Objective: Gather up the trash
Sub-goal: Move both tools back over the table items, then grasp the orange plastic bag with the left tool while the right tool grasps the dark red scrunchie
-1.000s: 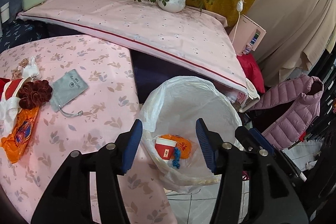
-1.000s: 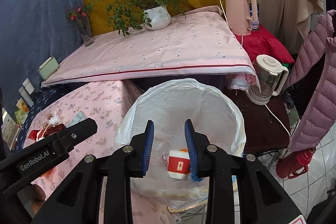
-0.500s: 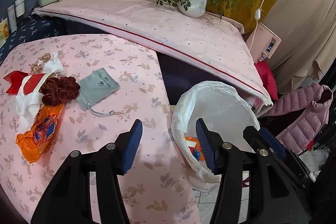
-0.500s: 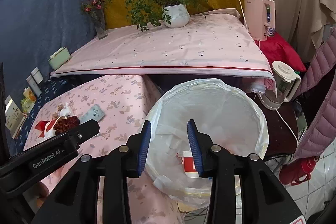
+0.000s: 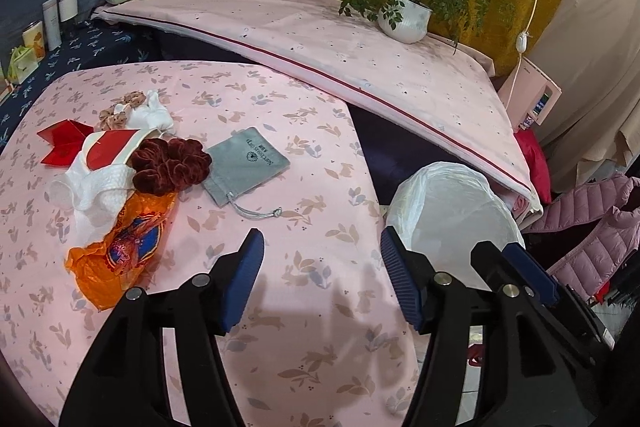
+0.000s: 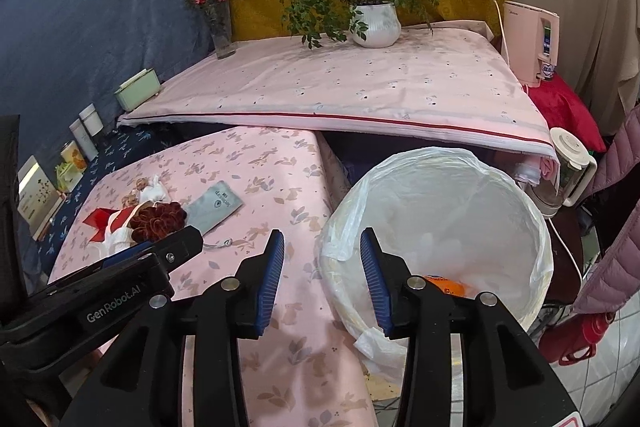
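On the pink leaf-print tablecloth (image 5: 320,307) lies a pile at the left: an orange wrapper (image 5: 124,243), crumpled white paper (image 5: 96,187), a red-and-white paper cup (image 5: 108,151) and red paper (image 5: 60,143). A dark red scrunchie (image 5: 170,165) and a grey pouch (image 5: 248,163) lie beside them. My left gripper (image 5: 322,247) hovers over the cloth right of the pile, its jaws opening with nothing between them. My right gripper (image 6: 322,247) hangs over the rim of the white-lined bin (image 6: 440,227), jaws opening and empty. Orange trash (image 6: 446,285) lies in the bin.
A raised pink-covered surface (image 6: 360,95) behind carries a potted plant (image 6: 376,23), a vase (image 6: 220,27) and a green box (image 6: 136,93). A pink kettle (image 6: 532,39), a blender jug (image 6: 568,171), a pink jacket (image 5: 592,227) and a red flask (image 6: 580,339) crowd the bin's right side.
Both grippers have swung left, from over the bin towards the table. The cup inside the bin has dropped out of sight. Both pairs of jaws stand wider.
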Motion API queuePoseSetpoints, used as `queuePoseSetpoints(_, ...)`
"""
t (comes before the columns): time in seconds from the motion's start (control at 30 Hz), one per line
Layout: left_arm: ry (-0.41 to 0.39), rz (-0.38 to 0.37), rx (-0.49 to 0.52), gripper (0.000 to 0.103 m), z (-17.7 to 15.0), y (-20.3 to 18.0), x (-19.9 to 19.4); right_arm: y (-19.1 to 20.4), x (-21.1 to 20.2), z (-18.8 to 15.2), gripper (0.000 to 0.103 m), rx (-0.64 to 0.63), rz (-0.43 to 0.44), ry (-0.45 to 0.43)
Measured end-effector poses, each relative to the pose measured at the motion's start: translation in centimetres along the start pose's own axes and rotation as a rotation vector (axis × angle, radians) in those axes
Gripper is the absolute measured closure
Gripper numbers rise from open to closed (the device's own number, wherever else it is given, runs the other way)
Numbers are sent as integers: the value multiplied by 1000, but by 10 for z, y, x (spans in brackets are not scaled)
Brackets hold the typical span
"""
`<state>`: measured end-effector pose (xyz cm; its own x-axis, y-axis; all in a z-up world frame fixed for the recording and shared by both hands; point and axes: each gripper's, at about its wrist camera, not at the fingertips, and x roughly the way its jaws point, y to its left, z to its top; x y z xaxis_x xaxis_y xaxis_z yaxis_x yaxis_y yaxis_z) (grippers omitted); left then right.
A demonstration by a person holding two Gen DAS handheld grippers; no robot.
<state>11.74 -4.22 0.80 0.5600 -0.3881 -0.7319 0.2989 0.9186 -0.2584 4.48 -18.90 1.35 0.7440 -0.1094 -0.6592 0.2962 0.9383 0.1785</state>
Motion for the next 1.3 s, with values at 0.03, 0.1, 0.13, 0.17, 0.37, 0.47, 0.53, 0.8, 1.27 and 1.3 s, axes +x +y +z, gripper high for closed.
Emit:
queuePoseSetpoints(0.03,-1,4,-3,45,0,3,0,3,0,0,64,-5,3,1)
queuePoseSetpoints(0.1,0,10,-13,45,-1,11,-1,9,2,0,64,-14,10,5)
queuePoseSetpoints(0.13,1,14,-18,44,-1,14,-1,13,2,-1,64,-19,12,6)
queuePoseSetpoints(0.17,1,19,-24,44,-1,19,-2,15,3,-1,63,-23,14,7)
queuePoseSetpoints(0.37,-1,64,-56,33,-5,44,-4,32,6,-5,54,-41,29,12)
queuePoseSetpoints(0.47,3,96,-81,28,-10,62,-4,43,9,-6,54,-53,38,20)
queuePoseSetpoints(0.53,11,120,-101,22,-13,74,-2,49,12,-9,54,-63,45,27)
queuePoseSetpoints(0.8,43,232,-164,13,-26,129,8,76,25,-17,53,-102,75,64)
queuePoseSetpoints(1.27,134,191,-243,58,-37,187,27,132,55,-31,53,-181,127,131)
queuePoseSetpoints(1.3,130,198,-234,60,-38,187,27,135,57,-32,53,-186,129,134)
